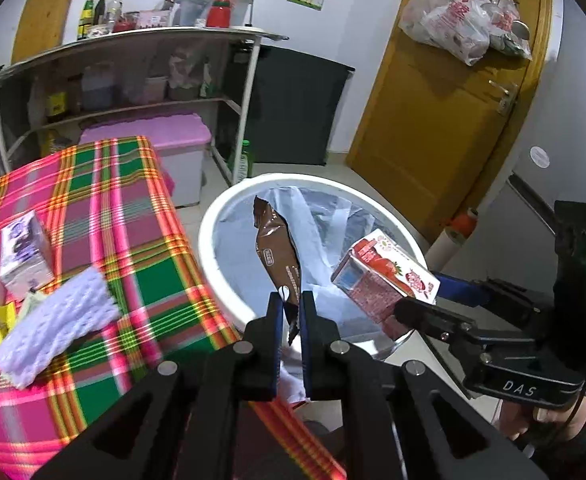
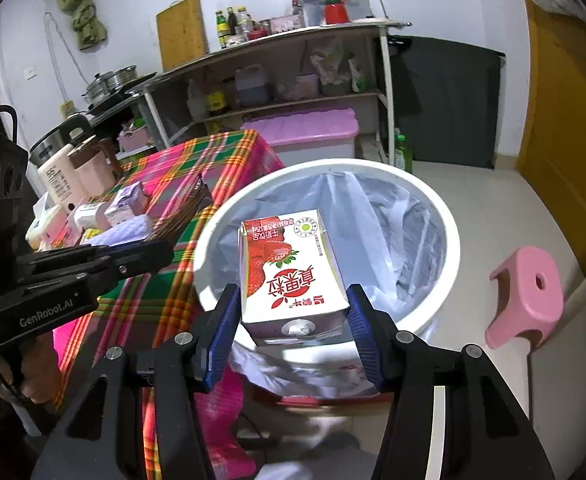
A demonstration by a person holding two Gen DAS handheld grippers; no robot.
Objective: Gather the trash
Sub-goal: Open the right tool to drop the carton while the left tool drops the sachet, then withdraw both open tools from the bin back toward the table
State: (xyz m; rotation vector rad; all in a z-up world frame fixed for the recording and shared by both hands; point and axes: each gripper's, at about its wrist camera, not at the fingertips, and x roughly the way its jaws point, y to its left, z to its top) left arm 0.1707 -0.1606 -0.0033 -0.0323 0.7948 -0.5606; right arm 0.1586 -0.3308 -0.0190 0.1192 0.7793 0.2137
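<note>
My left gripper (image 1: 292,304) is shut on a brown snack wrapper (image 1: 277,256) and holds it upright over the white trash bin (image 1: 213,216), which has a clear liner. My right gripper (image 2: 293,304) is shut on a strawberry milk carton (image 2: 289,268) and holds it over the same bin (image 2: 451,248). The carton also shows in the left wrist view (image 1: 381,280), at the bin's right side. The left gripper (image 2: 149,252) and the wrapper (image 2: 191,204) show at the left of the right wrist view.
A plaid-covered table (image 1: 105,200) stands left of the bin with a purple carton (image 1: 23,252), a white foam sleeve (image 1: 57,320) and other packets. A pink stool (image 2: 529,292) stands right of the bin. Shelves, a pink-lidded box (image 1: 153,136) and a yellow door (image 1: 453,112) lie behind.
</note>
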